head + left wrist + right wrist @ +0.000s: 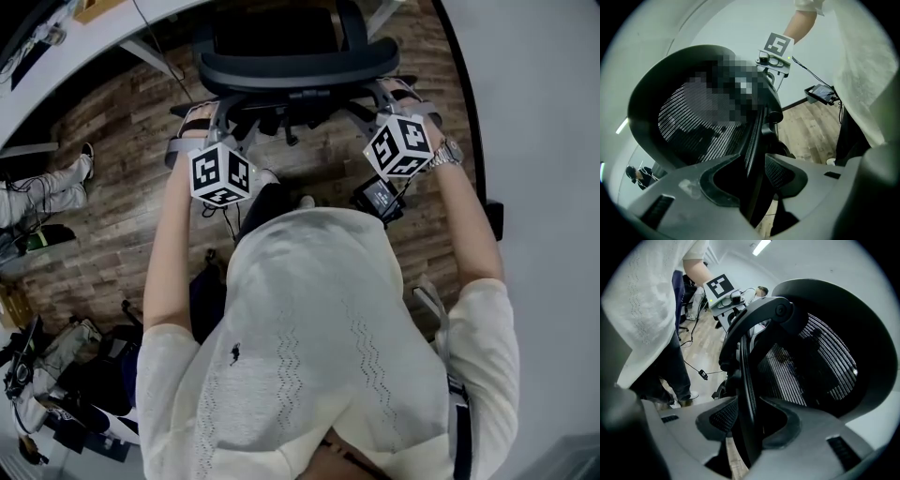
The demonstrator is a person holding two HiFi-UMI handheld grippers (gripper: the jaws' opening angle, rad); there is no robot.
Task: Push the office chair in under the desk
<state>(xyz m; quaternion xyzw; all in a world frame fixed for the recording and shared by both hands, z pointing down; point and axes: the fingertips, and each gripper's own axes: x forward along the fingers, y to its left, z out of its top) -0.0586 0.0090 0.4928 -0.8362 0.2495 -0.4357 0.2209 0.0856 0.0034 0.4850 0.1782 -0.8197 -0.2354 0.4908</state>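
The black mesh office chair (pixel 291 66) stands right in front of me with its backrest toward me. Its seat points at the white desk (pixel 56 75) at the top left. My left gripper (pixel 199 124) is shut on the left edge of the backrest, and the rim (pixel 757 140) runs between its jaws (pixel 752 180). My right gripper (pixel 398 96) is shut on the right edge in the same way, with the rim (pixel 745 380) clamped between its jaws (pixel 750 423). Both grippers sit at about the same height, one on each side of the backrest.
The floor is wood plank (pixel 122 234). A pale wall (pixel 544 141) runs close along the right. A small device (pixel 380 199) hangs on a cable by my right wrist. Another person's legs (pixel 47 187) and bags (pixel 66 375) lie at the left.
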